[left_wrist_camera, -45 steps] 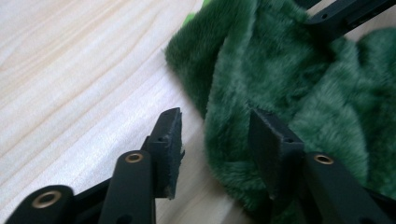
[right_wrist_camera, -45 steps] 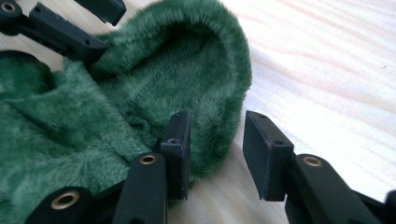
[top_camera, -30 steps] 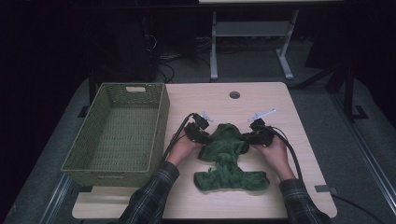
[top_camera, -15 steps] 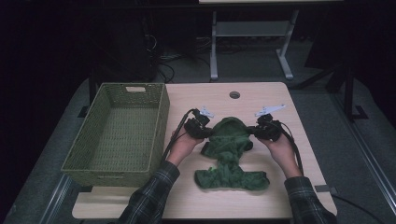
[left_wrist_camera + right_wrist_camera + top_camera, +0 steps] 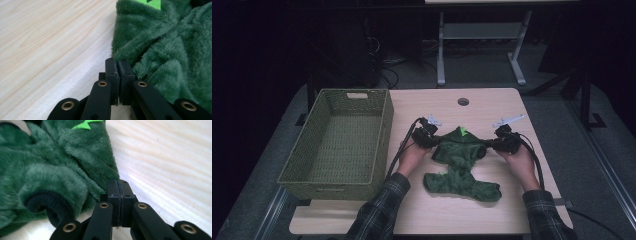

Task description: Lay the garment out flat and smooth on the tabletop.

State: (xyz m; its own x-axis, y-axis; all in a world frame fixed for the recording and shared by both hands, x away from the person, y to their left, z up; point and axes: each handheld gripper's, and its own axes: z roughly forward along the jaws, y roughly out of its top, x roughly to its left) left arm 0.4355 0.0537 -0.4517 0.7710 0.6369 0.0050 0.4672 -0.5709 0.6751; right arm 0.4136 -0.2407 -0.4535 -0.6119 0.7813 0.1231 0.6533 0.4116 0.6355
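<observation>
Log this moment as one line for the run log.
left gripper: shut on fuzzy green garment | right gripper: shut on garment | woven green basket: beside | stage: both edges pinched

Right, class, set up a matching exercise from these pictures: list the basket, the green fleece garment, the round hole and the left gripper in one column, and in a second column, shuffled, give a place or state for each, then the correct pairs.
Column one:
1. basket
2. green fleece garment
3. round hole
4. left gripper

Column two:
A. jaws shut at the garment's edge
B. near the table's far edge
C. woven, nothing inside, on the table's left
D. spread between the two grippers

Pairs: 1-C, 2-D, 3-B, 4-A
</observation>
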